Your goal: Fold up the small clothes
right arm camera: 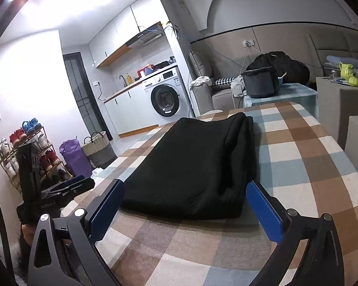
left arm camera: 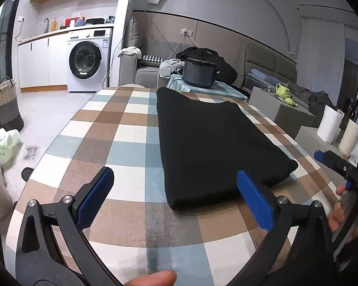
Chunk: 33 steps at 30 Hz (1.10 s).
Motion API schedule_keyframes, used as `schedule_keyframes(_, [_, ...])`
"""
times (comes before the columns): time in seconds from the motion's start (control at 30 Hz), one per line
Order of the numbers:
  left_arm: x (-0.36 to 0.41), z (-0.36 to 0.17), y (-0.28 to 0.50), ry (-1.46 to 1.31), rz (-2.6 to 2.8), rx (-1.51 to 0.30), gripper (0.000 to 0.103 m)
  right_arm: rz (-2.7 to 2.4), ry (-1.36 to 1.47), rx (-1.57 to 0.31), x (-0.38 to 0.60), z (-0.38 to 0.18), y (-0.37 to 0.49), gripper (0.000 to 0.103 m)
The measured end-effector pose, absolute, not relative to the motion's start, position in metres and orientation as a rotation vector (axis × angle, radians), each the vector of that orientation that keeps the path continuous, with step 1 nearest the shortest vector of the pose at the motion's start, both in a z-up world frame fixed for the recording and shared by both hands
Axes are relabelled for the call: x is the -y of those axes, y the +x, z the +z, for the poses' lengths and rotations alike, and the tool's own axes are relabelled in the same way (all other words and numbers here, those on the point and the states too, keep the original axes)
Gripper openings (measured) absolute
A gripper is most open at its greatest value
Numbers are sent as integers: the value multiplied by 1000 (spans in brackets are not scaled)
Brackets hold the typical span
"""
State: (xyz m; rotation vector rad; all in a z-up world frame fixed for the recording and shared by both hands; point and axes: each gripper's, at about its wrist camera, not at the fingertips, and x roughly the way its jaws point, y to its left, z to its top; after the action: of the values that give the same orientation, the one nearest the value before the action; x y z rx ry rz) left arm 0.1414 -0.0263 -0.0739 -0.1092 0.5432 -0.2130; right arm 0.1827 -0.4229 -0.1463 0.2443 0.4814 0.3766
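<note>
A black garment [left arm camera: 212, 140] is seen folded into a thick, elongated rectangle, laid flat on the checked tablecloth [left arm camera: 121, 128]. Its layered folded edges [right arm camera: 236, 162] are stacked along one long side, slightly rumpled.

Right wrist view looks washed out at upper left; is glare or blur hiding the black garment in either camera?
Right wrist view: glare blows out the wall, but the black garment stays sharp, though its folds read dimly. Left wrist view: even light, no glare, garment clear on the checked tablecloth. Both views: fisheye bends the table edges.
</note>
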Motion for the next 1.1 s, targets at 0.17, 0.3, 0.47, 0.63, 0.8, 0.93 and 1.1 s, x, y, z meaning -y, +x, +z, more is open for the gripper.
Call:
schedule_keyframes(0.17, [20,-76,144,-132,-198,-550,102,399,269,-477,425,-150,182,103])
schedule_keyframes(0.3, [17,-77,145,-147,-207,-548,102,413,286,-472,427,-150,180,103])
schedule_keyframes(0.47, [17,-76,145,-146,-215,-543,102,417,285,-471,427,-151,179,103])
schedule_keyframes(0.63, [21,-75,142,-128,-221,-533,102,418,291,-470,429,-152,179,103])
schedule_keyframes(0.8, [23,-75,143,-113,-228,-535,102,414,306,-465,430,-152,178,103])
schedule_keyframes(0.93, [23,-76,143,-111,-234,-537,102,414,312,-464,431,-152,178,103])
schedule_keyframes(1.1, [24,-75,141,-107,-238,-536,102,412,311,-464,432,-152,178,103])
